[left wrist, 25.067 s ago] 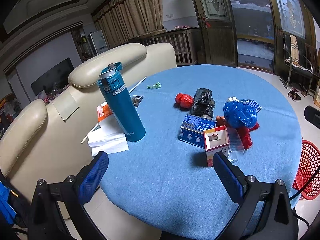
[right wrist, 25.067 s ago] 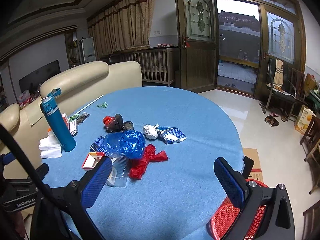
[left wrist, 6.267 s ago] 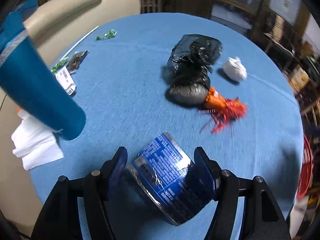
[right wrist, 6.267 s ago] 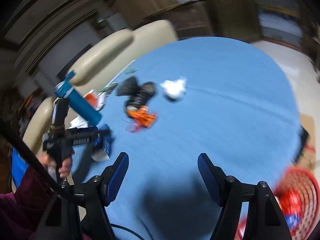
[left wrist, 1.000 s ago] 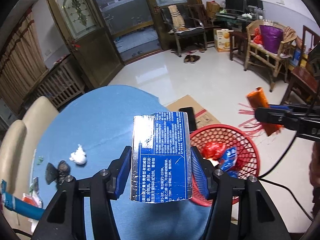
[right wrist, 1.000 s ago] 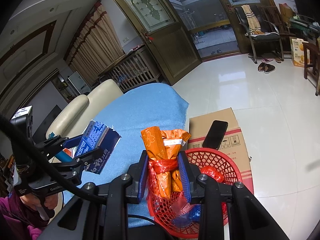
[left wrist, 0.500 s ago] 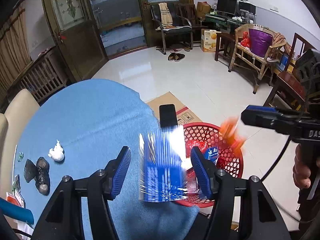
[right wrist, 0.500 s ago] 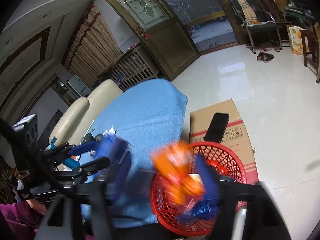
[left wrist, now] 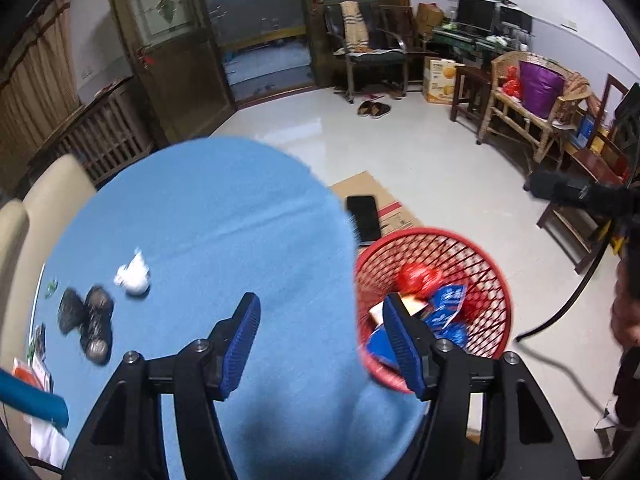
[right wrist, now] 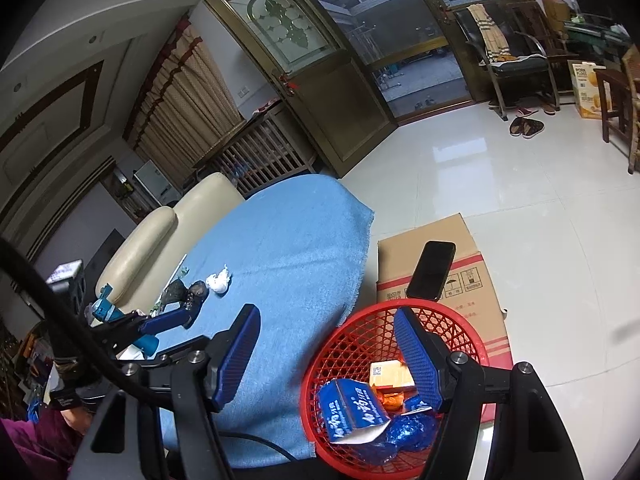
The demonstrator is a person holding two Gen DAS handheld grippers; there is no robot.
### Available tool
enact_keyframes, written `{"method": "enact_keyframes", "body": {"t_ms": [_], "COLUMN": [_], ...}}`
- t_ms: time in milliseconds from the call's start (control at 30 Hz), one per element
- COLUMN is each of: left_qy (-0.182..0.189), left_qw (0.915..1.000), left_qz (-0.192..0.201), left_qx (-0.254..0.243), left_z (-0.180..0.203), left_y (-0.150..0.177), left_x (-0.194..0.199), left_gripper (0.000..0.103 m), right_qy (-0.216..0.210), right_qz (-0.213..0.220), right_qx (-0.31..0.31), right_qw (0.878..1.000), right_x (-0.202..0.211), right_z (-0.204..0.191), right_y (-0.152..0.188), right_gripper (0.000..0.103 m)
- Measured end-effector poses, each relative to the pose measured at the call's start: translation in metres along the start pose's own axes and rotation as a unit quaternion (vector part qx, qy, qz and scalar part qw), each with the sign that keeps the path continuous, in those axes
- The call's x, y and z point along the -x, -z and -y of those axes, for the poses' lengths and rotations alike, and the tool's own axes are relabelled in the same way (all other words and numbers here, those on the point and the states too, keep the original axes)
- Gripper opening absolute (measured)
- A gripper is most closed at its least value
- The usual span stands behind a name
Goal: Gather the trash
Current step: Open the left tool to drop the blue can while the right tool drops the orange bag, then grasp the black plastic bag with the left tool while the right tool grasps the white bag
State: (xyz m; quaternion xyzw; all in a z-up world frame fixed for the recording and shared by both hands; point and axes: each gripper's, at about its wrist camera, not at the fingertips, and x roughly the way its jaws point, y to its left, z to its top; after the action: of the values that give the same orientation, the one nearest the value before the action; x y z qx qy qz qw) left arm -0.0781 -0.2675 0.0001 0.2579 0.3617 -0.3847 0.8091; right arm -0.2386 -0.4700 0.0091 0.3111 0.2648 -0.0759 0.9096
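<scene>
A red mesh basket (left wrist: 480,248) (right wrist: 352,328) stands on the floor beside the blue round table (left wrist: 224,208) (right wrist: 288,240). It holds a blue carton (right wrist: 352,404), an orange packet (right wrist: 390,398), a red bag (left wrist: 416,278) and blue wrappers. My left gripper (left wrist: 322,340) is open and empty over the table edge. My right gripper (right wrist: 330,354) is open and empty above the basket. A black bag (left wrist: 86,320) (right wrist: 186,292) and a white paper wad (left wrist: 134,278) (right wrist: 218,280) lie on the table.
A cardboard box (right wrist: 444,256) with a black phone (right wrist: 432,270) on it lies behind the basket. A teal bottle (left wrist: 28,396) and white tissues stand at the table's left. A cream sofa (right wrist: 160,240) is behind the table. Chairs and glass doors are further off.
Both grippers opened. The blue carton dropped from my left gripper and the orange packet from my right one into the red basket.
</scene>
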Motion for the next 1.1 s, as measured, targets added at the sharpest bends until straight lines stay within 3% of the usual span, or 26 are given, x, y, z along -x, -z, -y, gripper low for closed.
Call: {"method": "enact_keyframes", "body": {"t_ms": [267, 600, 800, 1100], "left_qy": [-0.076, -0.155, -0.160, -0.119], "left_qw": [0.9926, 0.9625, 0.9553, 0.9555], "left_qz": [-0.033, -0.051, -0.043, -0.036], "left_qx": [0.089, 0.217, 0.245, 0.267], "left_z": [-0.082, -0.197, -0.233, -0.271], "left_y": [0.060, 0.124, 0.124, 0.102], "left_x": [0.000, 0.011, 0.004, -0.029], "left_gripper": [0.069, 0.069, 0.069, 0.071], "right_qy": [-0.002, -0.016, -0.043, -0.092], "right_qz": [-0.019, -0.069, -0.111, -0.167], "right_qx": [0.007, 0.058, 0.093, 0.099], "right_qw": [1.000, 0.996, 0.988, 0.977], "right_x": [-0.017, -0.067, -0.134, -0.262], "right_z": [-0.011, -0.068, -0.122, -0.193], "right_y": [0.001, 0.003, -0.004, -0.019], "right_gripper": [0.073, 0.073, 0.073, 0.073]}}
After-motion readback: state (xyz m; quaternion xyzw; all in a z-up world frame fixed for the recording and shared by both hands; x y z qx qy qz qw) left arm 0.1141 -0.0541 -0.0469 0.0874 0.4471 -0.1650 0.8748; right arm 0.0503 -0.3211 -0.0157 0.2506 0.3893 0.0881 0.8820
